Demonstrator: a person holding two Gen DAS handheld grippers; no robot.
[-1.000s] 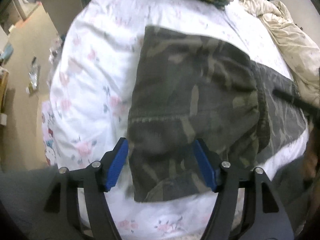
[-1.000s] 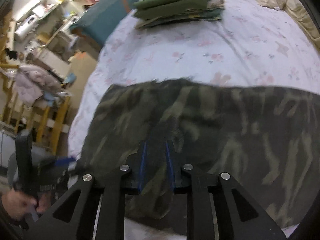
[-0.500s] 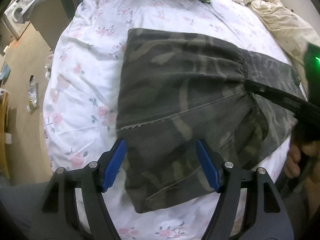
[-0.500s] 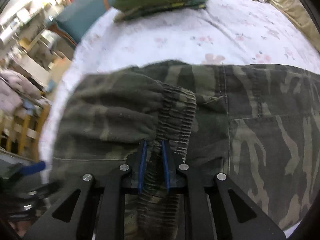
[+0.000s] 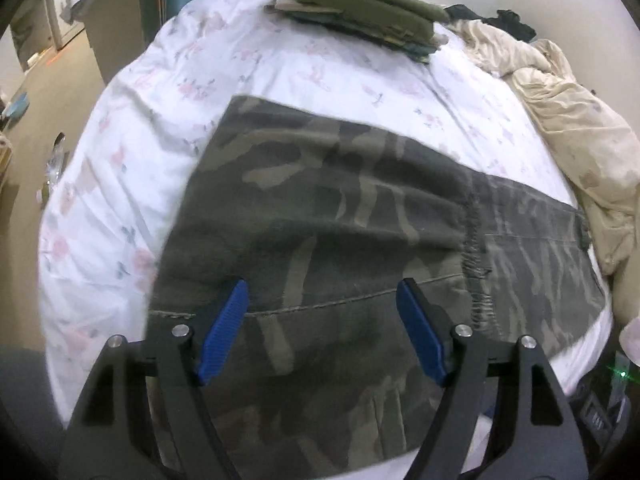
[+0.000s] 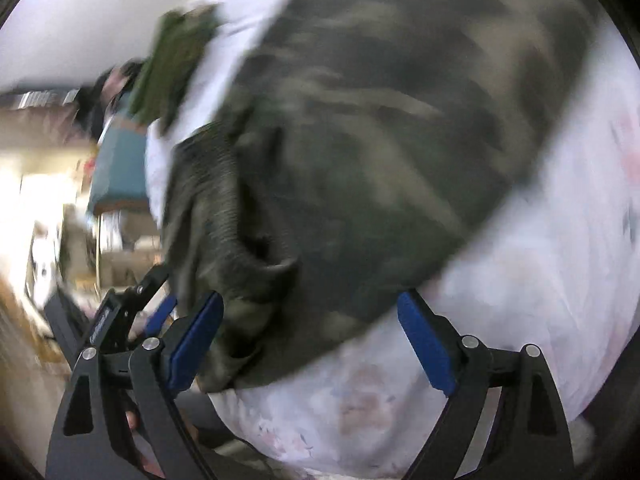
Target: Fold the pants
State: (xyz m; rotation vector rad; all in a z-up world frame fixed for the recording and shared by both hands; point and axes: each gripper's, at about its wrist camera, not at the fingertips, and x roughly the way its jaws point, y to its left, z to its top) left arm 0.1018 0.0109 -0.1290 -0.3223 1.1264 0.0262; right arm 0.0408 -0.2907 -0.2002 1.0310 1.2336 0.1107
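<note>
The camouflage pants lie folded on the bed's floral sheet, their elastic waistband lying across the cloth at the right. My left gripper hovers over the near end of the pants, its jaws opening, with cloth below them and the blue pads pressing on nothing. In the blurred, rolled right wrist view, my right gripper stands wide and still opening at the pants' near edge, holding nothing. The bunched waistband lies by its left finger. The left gripper shows just beyond.
A stack of folded green garments sits at the far end of the bed, also visible as a green stack. Crumpled beige bedding lies along the right side. The bed's edge drops to the floor on the left.
The right gripper has let go of the waistband, opened wide, rolled and dropped toward the bed's edge. The folded pants now lie flat. The left gripper opened wider and shifted forward.
</note>
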